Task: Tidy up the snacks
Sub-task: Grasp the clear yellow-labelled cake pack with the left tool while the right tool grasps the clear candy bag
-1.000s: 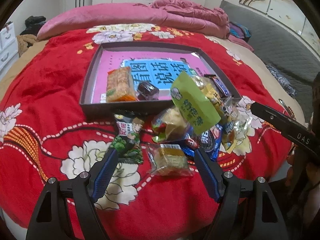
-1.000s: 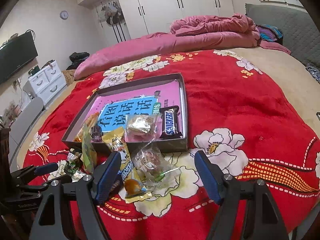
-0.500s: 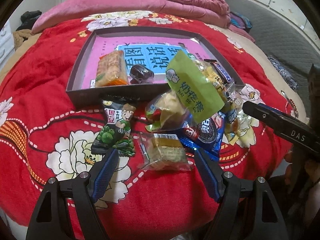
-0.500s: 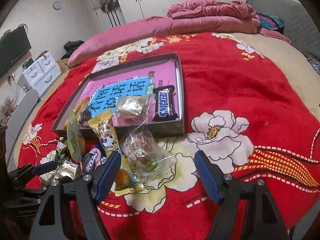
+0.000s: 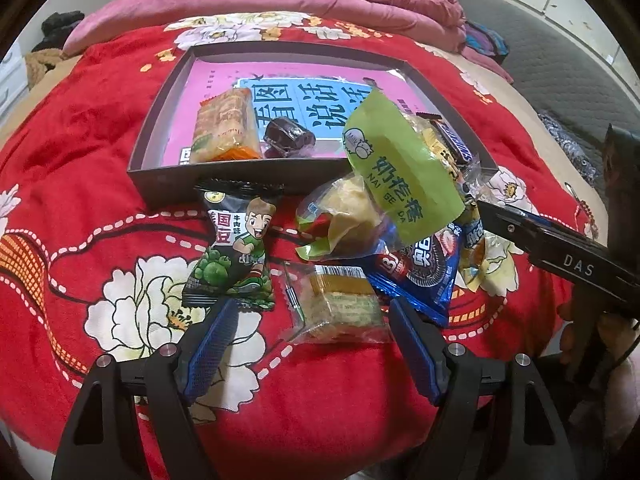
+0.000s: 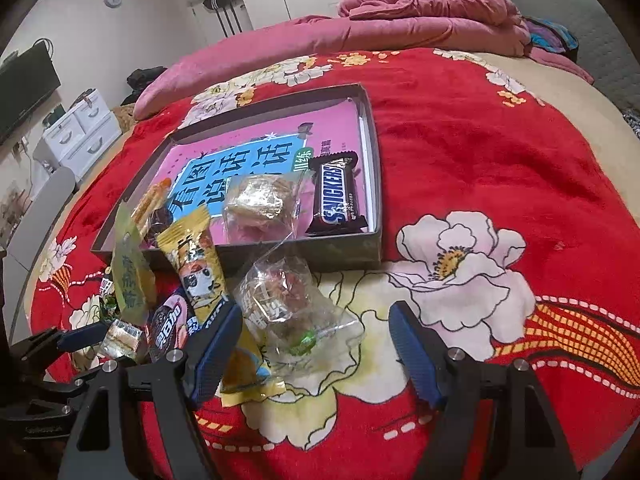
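left gripper (image 5: 310, 324) gaping (empty), right gripper (image 6: 316, 332) likewise

Wrappers and markings we can read

We read "SNICKERS" on the bar (image 6: 335, 196) in the tray (image 6: 372, 152), "NAI GE DA" on the green packet (image 5: 400, 172) at its front wall, "DAS" on the right gripper (image 5: 576, 268).

We see bare red floral blanket (image 6: 460, 128) right of the shallow dark cardboard tray (image 6: 374, 152), far half of tray floor uncovered, heaped snack packets crowding its near wall, tall green pouch (image 5: 400, 168) leaning across our way in
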`<action>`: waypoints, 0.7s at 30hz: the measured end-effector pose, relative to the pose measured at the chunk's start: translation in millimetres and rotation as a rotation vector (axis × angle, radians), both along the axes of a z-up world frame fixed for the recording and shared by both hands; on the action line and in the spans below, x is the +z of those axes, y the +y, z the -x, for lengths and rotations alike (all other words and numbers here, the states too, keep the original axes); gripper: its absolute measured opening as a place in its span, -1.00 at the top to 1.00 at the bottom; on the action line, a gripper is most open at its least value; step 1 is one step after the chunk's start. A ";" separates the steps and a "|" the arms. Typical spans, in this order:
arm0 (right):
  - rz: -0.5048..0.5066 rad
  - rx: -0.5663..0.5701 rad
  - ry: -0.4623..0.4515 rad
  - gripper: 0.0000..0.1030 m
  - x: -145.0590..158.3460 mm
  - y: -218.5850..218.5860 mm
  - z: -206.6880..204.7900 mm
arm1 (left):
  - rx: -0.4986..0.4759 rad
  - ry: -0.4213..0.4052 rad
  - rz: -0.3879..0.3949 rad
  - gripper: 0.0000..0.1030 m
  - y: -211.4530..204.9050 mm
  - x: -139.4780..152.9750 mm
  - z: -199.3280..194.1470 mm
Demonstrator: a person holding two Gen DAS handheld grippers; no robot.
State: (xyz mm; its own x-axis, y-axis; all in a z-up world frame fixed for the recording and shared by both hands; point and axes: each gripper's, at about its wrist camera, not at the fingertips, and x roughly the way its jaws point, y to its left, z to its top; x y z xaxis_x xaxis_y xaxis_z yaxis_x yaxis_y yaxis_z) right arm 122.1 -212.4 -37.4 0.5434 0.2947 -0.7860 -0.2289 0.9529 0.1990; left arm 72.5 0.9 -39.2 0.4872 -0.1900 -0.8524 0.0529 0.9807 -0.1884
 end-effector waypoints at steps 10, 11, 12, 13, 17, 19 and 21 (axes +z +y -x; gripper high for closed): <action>-0.014 0.034 0.007 -0.07 -5.8 8.1 -8.3 | 0.000 0.013 -0.004 -0.54 -1.0 -3.0 -3.2; -0.010 0.040 0.006 -0.03 -5.8 9.7 -8.6 | 0.001 0.014 -0.006 -0.54 -1.5 -3.2 -3.5; -0.003 0.049 0.005 0.07 -6.0 12.1 -8.6 | 0.001 0.015 -0.011 -0.54 -2.1 -3.7 -3.9; 0.003 0.057 0.004 0.16 -6.0 14.2 -7.9 | 0.002 0.015 -0.015 -0.54 -2.5 -4.0 -4.1; 0.035 0.073 -0.009 0.21 -4.8 20.2 -5.5 | 0.005 0.014 -0.031 -0.55 -6.3 -5.2 -5.8; 0.025 0.070 -0.008 0.21 -4.3 18.6 -5.3 | 0.004 0.016 -0.038 -0.54 -7.4 -6.1 -6.0; 0.011 0.064 -0.009 0.21 -2.7 15.5 -5.0 | -0.001 0.016 -0.051 -0.54 -9.3 -6.7 -6.1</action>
State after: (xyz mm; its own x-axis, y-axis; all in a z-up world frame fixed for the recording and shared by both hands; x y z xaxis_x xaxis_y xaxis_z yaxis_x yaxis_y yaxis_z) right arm 127.1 -197.0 -40.1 0.5303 0.3204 -0.7850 -0.2915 0.9383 0.1860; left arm 78.6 -8.4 -45.9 0.4728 -0.1466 -0.8689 0.0509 0.9890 -0.1391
